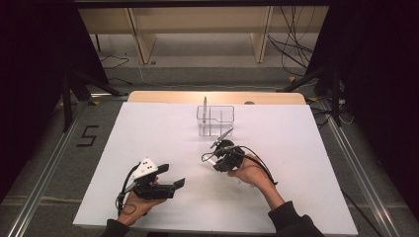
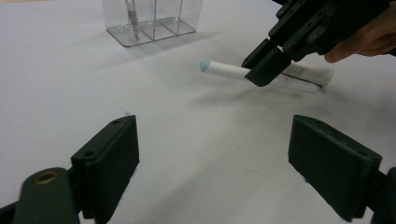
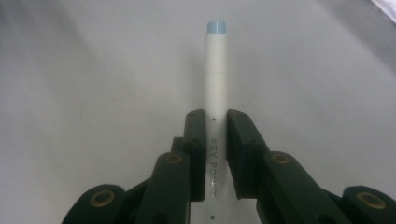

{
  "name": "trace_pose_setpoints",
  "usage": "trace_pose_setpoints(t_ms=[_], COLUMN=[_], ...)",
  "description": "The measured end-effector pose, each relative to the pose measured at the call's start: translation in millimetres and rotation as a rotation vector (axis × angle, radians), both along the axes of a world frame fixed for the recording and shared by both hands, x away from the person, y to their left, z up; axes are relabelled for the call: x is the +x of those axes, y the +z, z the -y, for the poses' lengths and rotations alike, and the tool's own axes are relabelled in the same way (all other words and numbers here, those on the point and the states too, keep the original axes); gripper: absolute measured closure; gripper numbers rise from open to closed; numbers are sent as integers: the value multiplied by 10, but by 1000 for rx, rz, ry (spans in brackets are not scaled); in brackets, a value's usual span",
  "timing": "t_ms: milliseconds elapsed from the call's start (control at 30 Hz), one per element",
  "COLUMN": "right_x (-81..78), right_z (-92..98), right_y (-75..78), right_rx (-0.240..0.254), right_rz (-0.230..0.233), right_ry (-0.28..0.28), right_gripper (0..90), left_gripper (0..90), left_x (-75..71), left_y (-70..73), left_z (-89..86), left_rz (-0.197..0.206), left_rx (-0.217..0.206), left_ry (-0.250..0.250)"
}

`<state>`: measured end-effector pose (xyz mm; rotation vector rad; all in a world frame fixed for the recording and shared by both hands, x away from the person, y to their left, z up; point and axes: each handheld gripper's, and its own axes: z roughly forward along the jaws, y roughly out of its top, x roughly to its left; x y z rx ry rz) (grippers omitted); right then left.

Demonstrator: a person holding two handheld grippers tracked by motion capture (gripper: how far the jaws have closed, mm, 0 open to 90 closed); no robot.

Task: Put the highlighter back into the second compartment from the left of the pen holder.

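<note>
My right gripper (image 3: 215,119) is shut on a white marker (image 3: 216,70) with a pale blue end and grey lettering on its barrel. The jaws clamp it about mid-length, and the blue end points away from the hand. In the left gripper view the same marker (image 2: 224,69) hangs just above the white table in the right gripper (image 2: 264,67), with another white cylinder (image 2: 313,71) lying right behind it. My left gripper (image 2: 215,128) stands open with nothing between its jaws, aimed at the marker. Seen from above, the left gripper (image 1: 173,176) rests near the front left, and the right gripper (image 1: 213,159) is at the centre.
A clear plastic organizer (image 1: 216,120) with several compartments stands at the back centre of the white table (image 1: 296,148), and a pen (image 1: 205,106) is upright in its left compartment. In the left gripper view the organizer (image 2: 159,18) sits at the top.
</note>
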<state>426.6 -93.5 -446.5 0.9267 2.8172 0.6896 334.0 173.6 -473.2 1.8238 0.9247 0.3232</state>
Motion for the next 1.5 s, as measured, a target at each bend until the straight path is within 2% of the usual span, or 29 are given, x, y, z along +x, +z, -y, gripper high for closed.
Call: trace_pose_setpoints(t_ms=[167,400,567,733,867,967,1500], right_x=[25,109,156,221,261,307,510], right_z=[77,187,252,311,339,353,304], right_y=[77,197,256,351,413,423,617], right_rx=[100,248,337,401,449,483,559], right_rz=[6,73,107,136,166,157,216], right_ry=[-16,-99,-142,-187,-223,-240,-309], right_gripper=[792,791,790,790,790,790,789], left_gripper=[160,159,159,159,160,159,159], left_x=[3,0,-3,0,0,-3,-4], left_y=[3,5,5,3,5,7,12], left_z=[-13,-11,-10,-8,-13,-11,-16], left_rz=[-2,-1,0,-1,-2,0,4], left_rx=[-4,-6,-9,-4,-9,-8,-10], left_ry=[2,2,4,2,6,3,3])
